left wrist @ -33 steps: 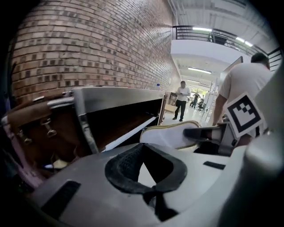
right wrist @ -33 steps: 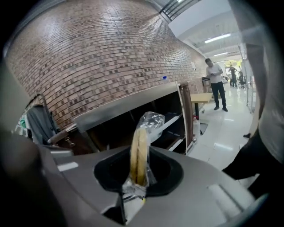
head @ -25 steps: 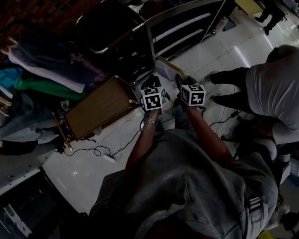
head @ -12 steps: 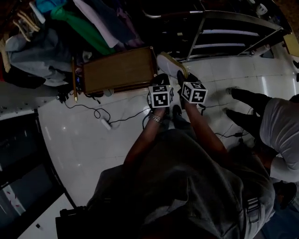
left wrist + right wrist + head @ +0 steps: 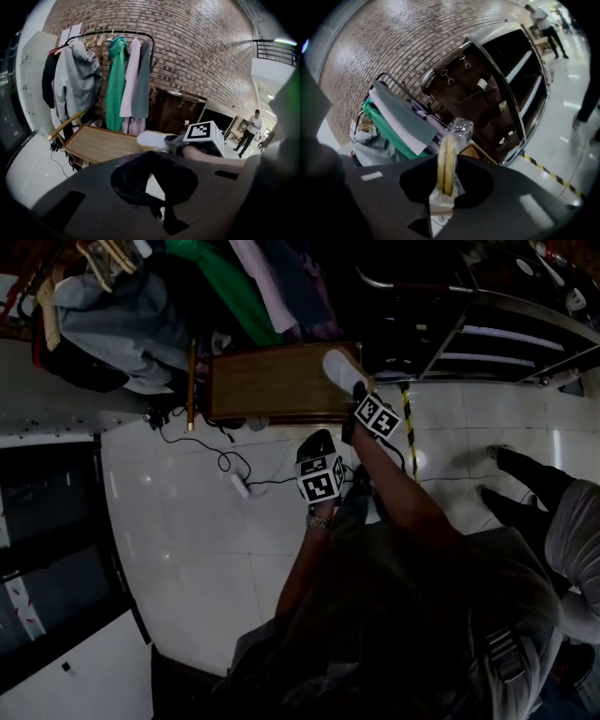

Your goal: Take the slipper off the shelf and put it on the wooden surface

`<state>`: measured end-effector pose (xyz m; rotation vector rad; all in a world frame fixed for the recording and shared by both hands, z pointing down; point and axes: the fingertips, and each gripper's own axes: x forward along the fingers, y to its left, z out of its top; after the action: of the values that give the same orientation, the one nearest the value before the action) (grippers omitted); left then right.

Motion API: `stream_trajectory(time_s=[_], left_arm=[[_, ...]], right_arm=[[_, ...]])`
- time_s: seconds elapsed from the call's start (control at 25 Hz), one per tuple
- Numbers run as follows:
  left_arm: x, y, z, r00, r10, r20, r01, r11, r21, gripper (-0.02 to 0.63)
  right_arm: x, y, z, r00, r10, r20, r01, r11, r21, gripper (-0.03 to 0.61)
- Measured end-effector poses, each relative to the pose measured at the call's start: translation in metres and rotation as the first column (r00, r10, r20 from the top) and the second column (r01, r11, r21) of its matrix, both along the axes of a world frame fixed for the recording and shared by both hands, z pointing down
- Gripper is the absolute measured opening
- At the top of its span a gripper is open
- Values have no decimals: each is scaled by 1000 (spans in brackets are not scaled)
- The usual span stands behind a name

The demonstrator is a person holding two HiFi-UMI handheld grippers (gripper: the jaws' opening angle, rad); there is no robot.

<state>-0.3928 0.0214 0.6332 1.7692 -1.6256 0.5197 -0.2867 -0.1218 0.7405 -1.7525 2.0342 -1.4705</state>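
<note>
A white slipper (image 5: 342, 371) with a yellow sole hangs over the right end of the wooden surface (image 5: 267, 381), held by my right gripper (image 5: 354, 395). In the right gripper view the slipper (image 5: 446, 161) stands edge-on between the jaws, which are shut on it, with clear wrapping at its top. My left gripper (image 5: 319, 442) hovers over the white floor, short of the wooden surface and apart from the slipper. Its jaws look closed together with nothing in them. From the left gripper view the slipper (image 5: 152, 139) lies just past the wooden surface (image 5: 101, 143).
Behind the wooden surface is a clothes rack (image 5: 234, 287) with several hanging garments. The dark metal shelf (image 5: 506, 334) stands at the right. A cable and power strip (image 5: 239, 486) lie on the tiled floor. Another person (image 5: 572, 521) stands at the right.
My right gripper has carried the slipper from beside the shelf over to the right end of the wooden surface. The left gripper has dropped back from it.
</note>
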Motion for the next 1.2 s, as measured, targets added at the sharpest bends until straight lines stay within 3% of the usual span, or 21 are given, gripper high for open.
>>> stream_trajectory(time_s=[0.08, 0.16, 0.2, 0.28, 0.32, 0.36, 0.4, 0.48, 0.56, 0.64, 0.88, 1.04, 1.12, 1.2], left_arm=[[-20, 13, 8, 999, -46, -2, 46, 999, -19, 3], [-34, 21, 20, 997, -81, -6, 80, 996, -45, 3], [-39, 23, 27, 996, -93, -12, 92, 994, -58, 5], [-44, 24, 37, 994, -106, -30, 103, 992, -75, 3], [-45, 23, 40, 994, -106, -40, 102, 992, -79, 3], [-44, 20, 43, 993, -102, -50, 98, 992, -80, 3], [-42, 16, 44, 994, -96, -59, 91, 993, -78, 3], [-35, 4, 44, 994, -80, -75, 75, 995, -69, 3], [-29, -12, 38, 994, -64, -87, 60, 997, -49, 5], [-24, -31, 29, 995, -48, -90, 46, 999, -22, 5], [-7, -72, 12, 997, -6, -77, 8, 1000, 19, 5], [9, -86, 8, 998, 10, -60, -10, 1000, 12, 4], [18, -91, 5, 998, 24, -61, -24, 1000, 10, 3], [21, -92, 0, 998, 37, -55, -36, 999, 9, 3]], right_arm=[[-4, -14, 17, 994, 102, 39, -101, 995, -20, 60], [-11, -29, 38, 991, 132, 35, -130, 990, -60, 61], [-20, -33, 51, 995, 98, 30, -95, 991, -98, 63], [-52, -28, 76, 995, -89, 43, 96, 975, -201, 78], [-71, -18, 85, 974, -217, 61, 225, 942, -251, 140], [-87, -5, 92, 938, -337, 81, 345, 890, -297, 283], [-97, 9, 96, 897, -433, 94, 437, 834, -337, 384], [-99, 36, 100, 832, -549, 83, 532, 746, -400, 400], [-88, 56, 96, 790, -611, 44, 567, 702, -431, 399], [-74, 65, 84, 770, -638, 2, 578, 697, -424, 377], [-53, 56, 17, 758, -649, -75, 606, 741, -289, 299], [-47, 33, -39, 726, -659, -195, 640, 752, -160, 169], [-40, 23, -62, 712, -649, -270, 642, 756, -125, 71], [-38, 22, -80, 695, -643, -323, 650, 753, -102, 24]])
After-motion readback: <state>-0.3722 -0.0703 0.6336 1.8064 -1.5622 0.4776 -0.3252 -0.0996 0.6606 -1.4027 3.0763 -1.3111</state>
